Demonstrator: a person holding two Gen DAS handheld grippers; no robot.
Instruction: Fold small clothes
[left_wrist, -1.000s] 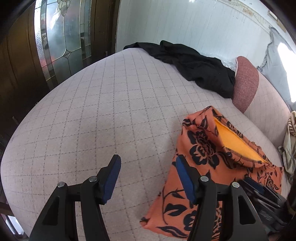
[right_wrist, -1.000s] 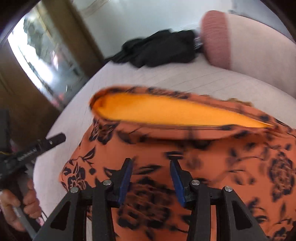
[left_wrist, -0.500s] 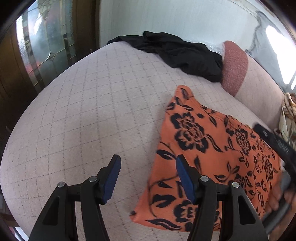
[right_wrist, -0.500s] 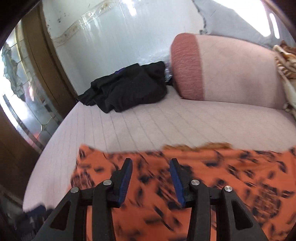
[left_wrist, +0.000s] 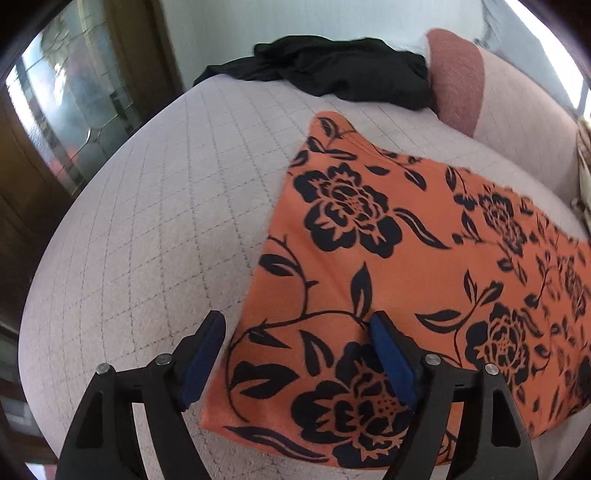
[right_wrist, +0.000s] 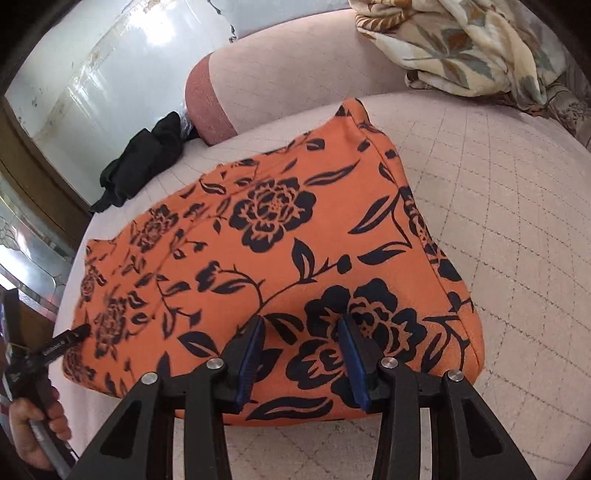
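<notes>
two fisheye views, taken one at a time. left wrist view: the left gripper (left_wrist: 297, 356) hovers with its jaws spread wide and holding nothing, over the near left corner of an orange floral garment (left_wrist: 399, 266) lying flat on a quilted sofa seat (left_wrist: 147, 229); a black garment (left_wrist: 332, 74) sits crumpled at the back. right wrist view: the right gripper (right_wrist: 301, 360) is also parted and empty above the orange floral garment (right_wrist: 280, 251), which looks doubled over with squared edges. judging by this, one fold is made; further folds may remain.

Left gripper (left_wrist: 297, 352) jaws wide apart; right gripper (right_wrist: 301, 349) jaws parted, empty.
</notes>
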